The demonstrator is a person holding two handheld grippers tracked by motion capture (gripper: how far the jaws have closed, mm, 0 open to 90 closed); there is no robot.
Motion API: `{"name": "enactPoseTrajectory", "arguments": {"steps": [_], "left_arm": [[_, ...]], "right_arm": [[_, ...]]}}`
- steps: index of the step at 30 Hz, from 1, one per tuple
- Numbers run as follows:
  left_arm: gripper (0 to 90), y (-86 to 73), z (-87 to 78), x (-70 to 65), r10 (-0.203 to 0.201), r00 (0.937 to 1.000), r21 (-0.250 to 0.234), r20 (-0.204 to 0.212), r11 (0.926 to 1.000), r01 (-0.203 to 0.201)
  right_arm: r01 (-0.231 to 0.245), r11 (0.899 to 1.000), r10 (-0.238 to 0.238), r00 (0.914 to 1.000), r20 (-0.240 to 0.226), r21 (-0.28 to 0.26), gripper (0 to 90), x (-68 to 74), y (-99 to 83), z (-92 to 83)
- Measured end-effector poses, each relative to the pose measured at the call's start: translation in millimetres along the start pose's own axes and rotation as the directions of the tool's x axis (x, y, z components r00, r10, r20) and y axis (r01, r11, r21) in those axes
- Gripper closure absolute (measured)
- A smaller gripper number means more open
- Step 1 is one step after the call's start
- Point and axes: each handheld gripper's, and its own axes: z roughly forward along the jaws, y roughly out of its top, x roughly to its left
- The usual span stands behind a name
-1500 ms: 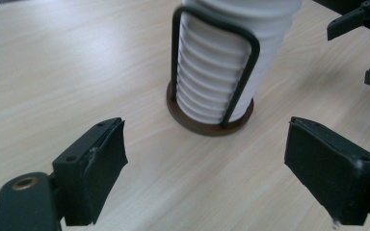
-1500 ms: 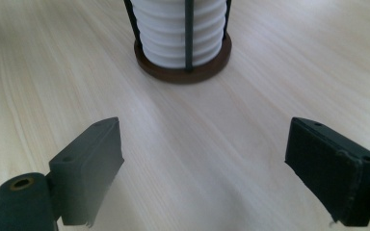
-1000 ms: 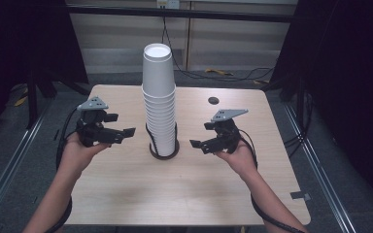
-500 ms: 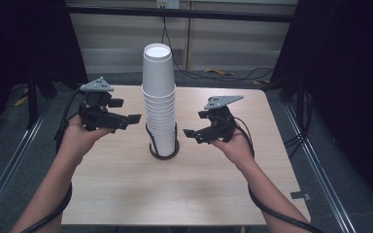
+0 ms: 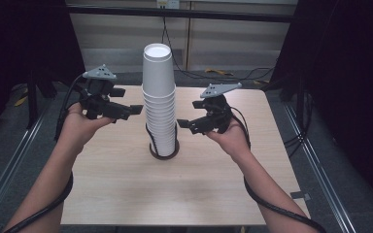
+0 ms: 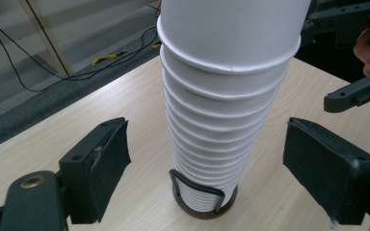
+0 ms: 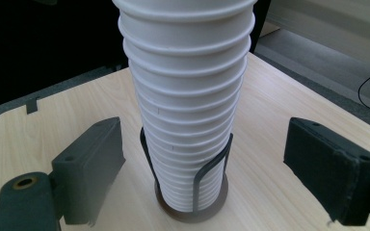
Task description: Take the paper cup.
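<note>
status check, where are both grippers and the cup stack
Left gripper and right gripper open, flanking the stack, not touching. Paper cup stack upright in its wire holder. Nothing in the way.

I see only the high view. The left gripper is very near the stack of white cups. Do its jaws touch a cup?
Observer: No. The left gripper has just been closing its jaws, but they stand apart with nothing between them. The stack of cups is just ahead, untouched.
Operator: And the right gripper?
Observer: The right gripper is open too, and its pads are clear of the cups.
Operator: What keeps the stack in place?
Observer: A holder. Thin black wire loops rise from its dark round base around the lowest cups.
</note>
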Motion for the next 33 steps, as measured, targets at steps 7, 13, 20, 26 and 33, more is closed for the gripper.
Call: {"name": "enactPoseTrajectory", "arguments": {"steps": [7, 13, 20, 26, 33], "left_arm": [[16.2, 5.6, -1.9, 5.6, -0.03, 0.9991, -0.048, 0.03, 0.9983, 0.032], [16.2, 13.7, 4.0, 4.3, -0.011, 0.9991, -0.068, 0.041, 0.9976, 0.014], [16.4, 23.1, 11.3, 2.9, 0.017, 0.9988, -0.102, 0.046, 0.9947, -0.012], [16.1, 32.8, 20.8, -1.9, 0.024, 0.9976, -0.112, 0.065, 0.9936, -0.016], [14.5, 40.4, 34.5, -7.0, 0.016, 0.9981, -0.132, 0.06, 0.9912, -0.008]], "right_arm": [[0.013, 1.0, -0.013, 0.9999, -0.003, -0.011, 13.4, 4.8, 12.5, 3.8], [-0.002, 1.0, 0.002, 0.9999, -0.01, -0.03, 13.3, 5.6, 25.1, 10.9], [-0.009, 0.999, 0.009, 0.9999, 0.007, -0.041, 14.1, 7.8, 39.6, 19.6], [-0.001, 0.999, 0.002, 0.9998, 0.022, -0.048, 15.1, 12.6, 49.3, 26.4], [-0.003, 0.998, 0.005, 0.9992, 0.039, -0.057, 15.4, 16.0, 52.0, 32.5]]}}
